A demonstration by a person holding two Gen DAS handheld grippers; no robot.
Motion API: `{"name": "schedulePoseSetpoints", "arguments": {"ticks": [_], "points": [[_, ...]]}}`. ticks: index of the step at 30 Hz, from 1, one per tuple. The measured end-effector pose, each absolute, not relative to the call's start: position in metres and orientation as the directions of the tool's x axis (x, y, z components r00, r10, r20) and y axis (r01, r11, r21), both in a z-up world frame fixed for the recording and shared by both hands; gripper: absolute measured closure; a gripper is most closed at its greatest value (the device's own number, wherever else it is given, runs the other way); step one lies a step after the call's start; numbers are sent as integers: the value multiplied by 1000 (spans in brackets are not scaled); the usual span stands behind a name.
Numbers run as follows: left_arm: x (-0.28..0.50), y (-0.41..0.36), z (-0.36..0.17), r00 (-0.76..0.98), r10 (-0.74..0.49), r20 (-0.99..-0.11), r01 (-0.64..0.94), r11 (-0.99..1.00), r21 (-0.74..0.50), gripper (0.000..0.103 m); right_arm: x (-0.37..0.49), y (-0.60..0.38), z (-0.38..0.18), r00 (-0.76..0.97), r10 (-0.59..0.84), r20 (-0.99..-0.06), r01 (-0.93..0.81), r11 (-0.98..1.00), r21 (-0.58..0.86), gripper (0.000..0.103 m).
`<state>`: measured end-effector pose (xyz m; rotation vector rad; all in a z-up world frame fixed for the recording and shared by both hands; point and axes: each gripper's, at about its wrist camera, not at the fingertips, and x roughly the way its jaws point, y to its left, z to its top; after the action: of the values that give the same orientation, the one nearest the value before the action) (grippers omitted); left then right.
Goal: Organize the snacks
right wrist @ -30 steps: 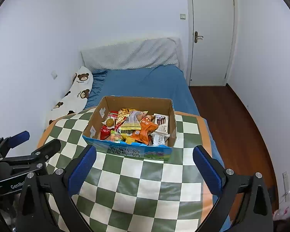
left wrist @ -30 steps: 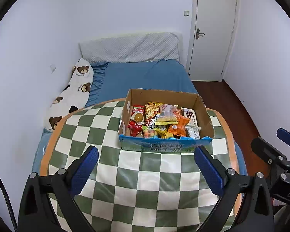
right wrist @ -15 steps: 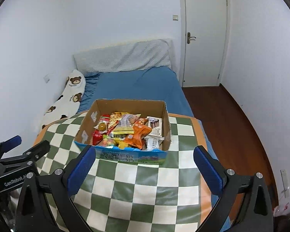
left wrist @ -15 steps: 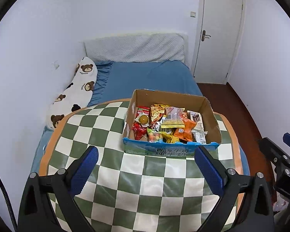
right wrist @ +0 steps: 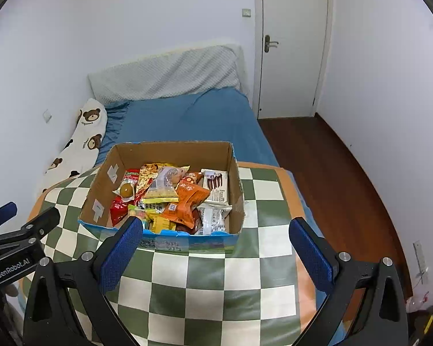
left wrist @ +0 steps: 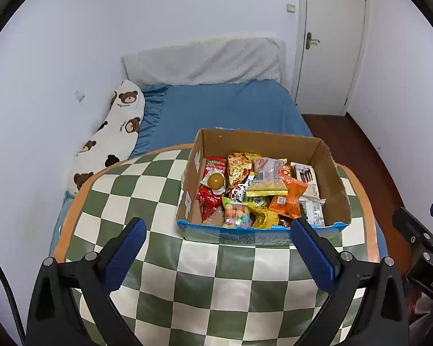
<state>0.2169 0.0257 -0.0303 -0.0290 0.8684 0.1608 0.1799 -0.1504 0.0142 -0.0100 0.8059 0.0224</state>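
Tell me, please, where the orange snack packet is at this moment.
The orange snack packet lies inside the cardboard box, right of centre in both wrist views, between the yellow packet and the white chocolate-stick box.

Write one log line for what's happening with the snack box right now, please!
left gripper: open, empty | right gripper: open, empty | cardboard box: full of snacks, on checkered table, untouched

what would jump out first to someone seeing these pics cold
The open cardboard box crammed with bright snack packets, an orange packet on top, sits on the green-and-white checkered cloth. Both the left gripper and right gripper hang open before it, empty. Behind lies a blue bed with a bear-print pillow on its left.
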Motion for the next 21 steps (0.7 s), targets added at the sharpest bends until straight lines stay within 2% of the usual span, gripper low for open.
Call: {"name": "schedulePoseSetpoints", "arguments": {"ticks": [21], "points": [[239,27,-60,579,126,-805,-148,988,49,0,201,-150,-13,638,18,-770,-26,1000,2,0]]}}
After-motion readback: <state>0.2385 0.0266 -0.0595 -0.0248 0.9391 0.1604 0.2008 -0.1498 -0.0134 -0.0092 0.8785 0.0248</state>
